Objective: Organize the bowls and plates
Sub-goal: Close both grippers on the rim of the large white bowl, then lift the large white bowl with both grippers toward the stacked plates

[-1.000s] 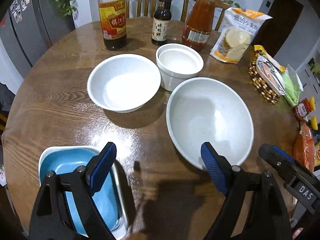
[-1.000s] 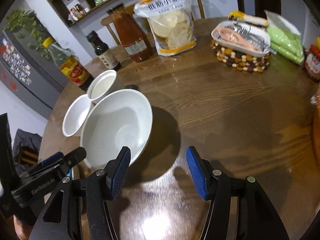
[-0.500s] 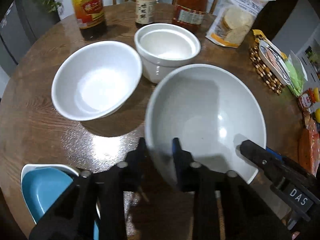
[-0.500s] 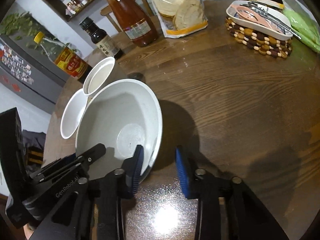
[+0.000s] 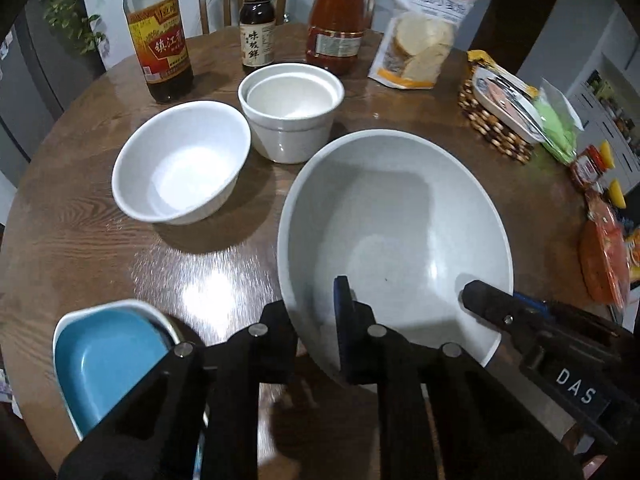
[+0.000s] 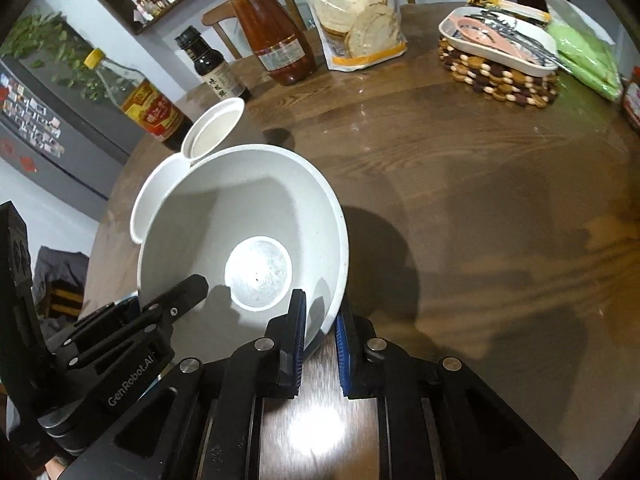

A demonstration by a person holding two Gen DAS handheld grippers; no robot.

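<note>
A large white bowl stands on the round wooden table. My left gripper is shut on its near left rim, one finger inside, one outside. My right gripper is shut on the near right rim of the same large bowl; its arm also shows in the left wrist view. A medium white bowl and a small deep white bowl stand behind it. A blue dish inside a white dish sits at the near left.
A vinegar bottle, a soy bottle, a red sauce jar and a bag of biscuits line the far edge. A tray on a beaded mat and snack packets lie at the right.
Both grippers moved in on the large bowl and closed on its near rim, left then right. The bowl looks tilted or lifted slightly.
</note>
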